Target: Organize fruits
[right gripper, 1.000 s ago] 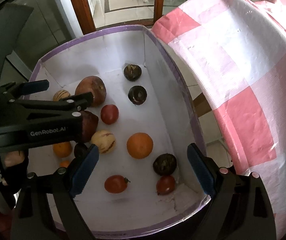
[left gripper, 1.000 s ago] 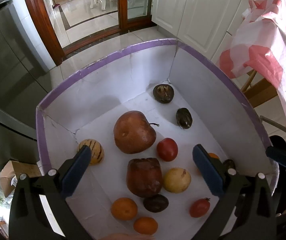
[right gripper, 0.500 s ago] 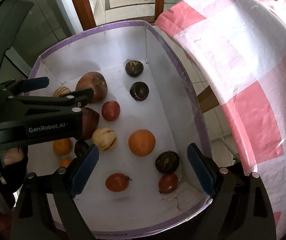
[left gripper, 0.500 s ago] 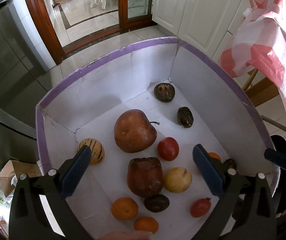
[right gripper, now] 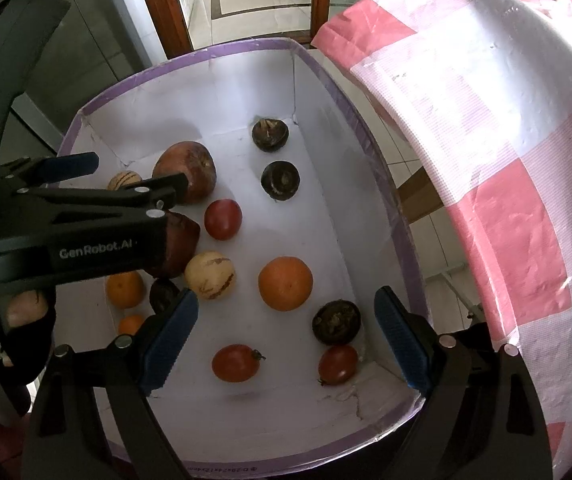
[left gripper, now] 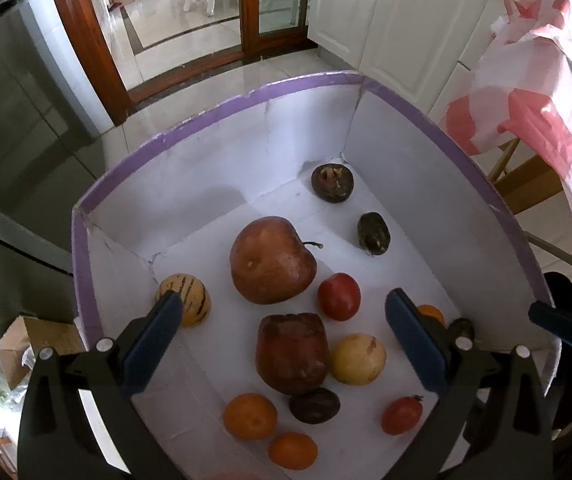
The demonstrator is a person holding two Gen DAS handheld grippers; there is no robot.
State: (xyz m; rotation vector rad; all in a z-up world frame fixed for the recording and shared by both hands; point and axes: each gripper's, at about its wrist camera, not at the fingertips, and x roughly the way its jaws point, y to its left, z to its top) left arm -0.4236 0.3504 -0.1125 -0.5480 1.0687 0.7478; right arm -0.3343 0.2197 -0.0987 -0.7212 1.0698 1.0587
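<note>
both tongs hang spread wide above a white box (left gripper: 213, 184) trimmed in purple tape, nothing between their blue pads. the left tongs (left gripper: 286, 340) frame a dark red fruit (left gripper: 292, 354) and a pale yellow melon (left gripper: 358, 358) just beside it; the right tongs (right gripper: 286, 336) sit over the box's near right end, above an orange (right gripper: 285, 283), two tomatoes (right gripper: 235, 363) and a dark round fruit (right gripper: 336, 322).

the fruit lies loose on the white floor of the box: a big brown apple (left gripper: 271, 260) near the middle, a striped melon (left gripper: 185, 300) against the left wall, two more dark fruits (left gripper: 332, 183) toward the far right corner, a red tomato (left gripper: 338, 296), two small oranges (left gripper: 249, 416) and a dark plum (left gripper: 314, 405) at the near end.

the box stands on a glossy tiled floor (left gripper: 189, 32). a pink-and-white checked cloth (right gripper: 486, 160) hangs at its right side, white cabinets (left gripper: 386, 16) stand behind, and a wood-framed glass door (left gripper: 277, 0) opens to a further room. a grey appliance front (left gripper: 13, 120) fills the left.

in the right view the left tool's body reads "genrobot.ai" (right gripper: 95, 249). small print along the box's near rim is upside down and not legible.
</note>
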